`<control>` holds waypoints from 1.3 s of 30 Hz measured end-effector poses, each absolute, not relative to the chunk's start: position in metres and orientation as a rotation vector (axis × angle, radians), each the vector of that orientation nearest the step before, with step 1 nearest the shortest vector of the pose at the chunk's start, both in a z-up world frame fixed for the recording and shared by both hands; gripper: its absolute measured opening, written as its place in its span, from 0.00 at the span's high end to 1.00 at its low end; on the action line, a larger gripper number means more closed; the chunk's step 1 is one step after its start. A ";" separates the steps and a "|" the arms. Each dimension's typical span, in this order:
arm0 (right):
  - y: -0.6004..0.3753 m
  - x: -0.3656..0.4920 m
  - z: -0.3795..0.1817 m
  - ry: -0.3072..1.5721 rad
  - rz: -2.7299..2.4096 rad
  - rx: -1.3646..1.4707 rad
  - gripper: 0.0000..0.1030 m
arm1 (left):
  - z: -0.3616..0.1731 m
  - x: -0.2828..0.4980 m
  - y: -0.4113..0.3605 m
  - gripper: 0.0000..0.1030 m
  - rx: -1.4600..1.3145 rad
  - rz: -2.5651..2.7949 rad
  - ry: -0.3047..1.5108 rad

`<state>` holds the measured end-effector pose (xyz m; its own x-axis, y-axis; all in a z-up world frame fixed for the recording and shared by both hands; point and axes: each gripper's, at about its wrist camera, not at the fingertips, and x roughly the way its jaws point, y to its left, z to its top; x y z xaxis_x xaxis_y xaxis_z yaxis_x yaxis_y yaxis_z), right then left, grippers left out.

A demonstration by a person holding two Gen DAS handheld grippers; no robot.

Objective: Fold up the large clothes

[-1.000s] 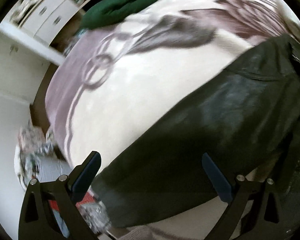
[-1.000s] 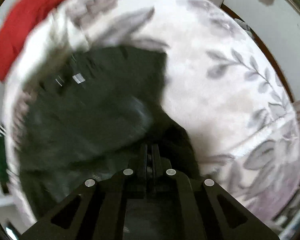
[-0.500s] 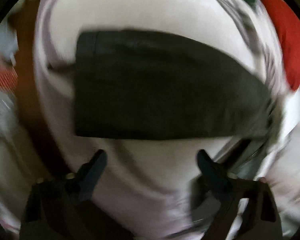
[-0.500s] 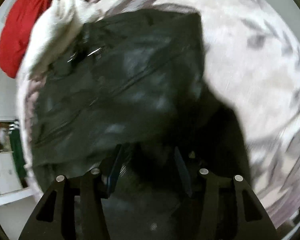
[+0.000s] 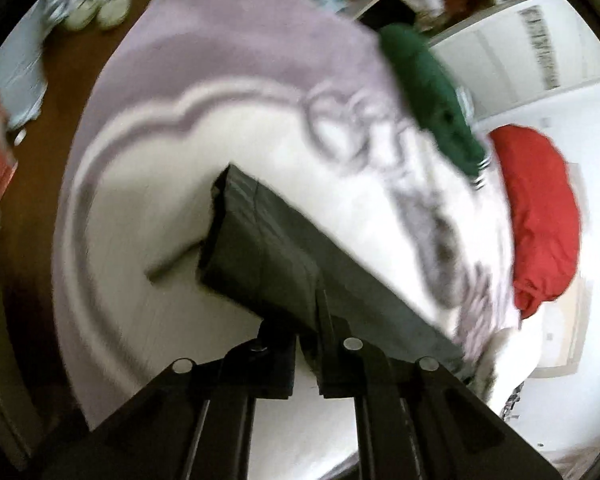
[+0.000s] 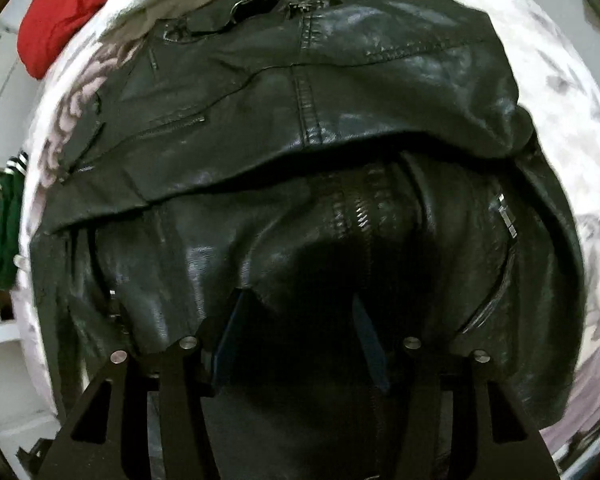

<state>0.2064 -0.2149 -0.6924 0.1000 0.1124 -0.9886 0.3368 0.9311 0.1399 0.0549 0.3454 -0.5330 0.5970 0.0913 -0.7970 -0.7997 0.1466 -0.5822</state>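
The left wrist view looks along its fingers, from a little above, over the bedspread [image 5: 172,208] toward the floor. The right wrist view looks down very near on the black jacket [image 6: 300,120]. Both views share the jacket (also the red cloth [image 5: 540,216]).

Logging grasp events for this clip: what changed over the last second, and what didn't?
The left gripper, open a second ago, has shut on the black leather jacket's edge. The right gripper, shut then, has opened and let go. The jacket stays on the floral bedspread, with the green garment and red garment unmoved.
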 end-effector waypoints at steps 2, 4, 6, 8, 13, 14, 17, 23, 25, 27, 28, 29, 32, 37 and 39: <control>-0.211 0.202 -0.690 1.481 -0.164 0.369 0.44 | -0.548 0.055 0.354 0.95 -1.282 0.711 0.695; -0.205 0.198 -0.692 1.499 -0.149 0.343 0.44 | -0.577 0.052 0.361 0.95 -1.324 0.696 0.732; -0.197 0.204 -0.679 1.513 -0.152 0.304 0.44 | -0.591 0.050 0.352 0.93 -1.380 0.662 0.756; -0.194 0.205 -0.676 1.526 -0.161 0.269 0.42 | -0.601 0.047 0.343 0.85 -1.477 0.598 0.739; -0.192 0.215 -0.667 1.544 -0.164 0.281 0.35 | -0.615 0.051 0.343 0.42 -1.614 0.528 0.621; -0.187 0.222 -0.668 1.544 -0.165 0.284 0.34 | -0.614 0.058 0.346 0.41 -1.607 0.552 0.625; -0.177 0.235 -0.665 1.536 -0.180 0.253 0.30 | -0.602 0.079 0.348 0.41 -1.546 0.670 0.609; -0.137 0.261 -0.644 1.480 -0.287 -0.112 0.21 | -0.556 0.133 0.351 0.96 -1.202 0.748 0.671; -0.122 0.271 -0.642 1.435 -0.302 -0.234 0.21 | -0.537 0.150 0.351 0.97 -1.078 0.750 0.691; -0.108 0.287 -0.646 1.410 -0.300 -0.290 0.21 | -0.512 0.156 0.343 0.97 -0.955 0.736 0.697; -0.104 0.295 -0.647 1.400 -0.301 -0.300 0.21 | -0.501 0.160 0.338 0.97 -0.897 0.728 0.696; -0.101 0.301 -0.648 1.389 -0.298 -0.306 0.21 | -0.483 0.171 0.329 0.98 -0.808 0.716 0.698; -0.097 0.319 -0.655 1.379 -0.270 -0.271 0.21 | -0.450 0.186 0.302 0.98 -0.637 0.683 0.700; -0.115 0.346 -0.664 1.402 -0.211 -0.119 0.21 | -0.395 0.236 0.222 0.99 -0.397 0.553 0.689; -0.139 0.350 -0.661 1.426 -0.173 -0.032 0.21 | -0.377 0.261 0.174 0.99 -0.317 0.472 0.683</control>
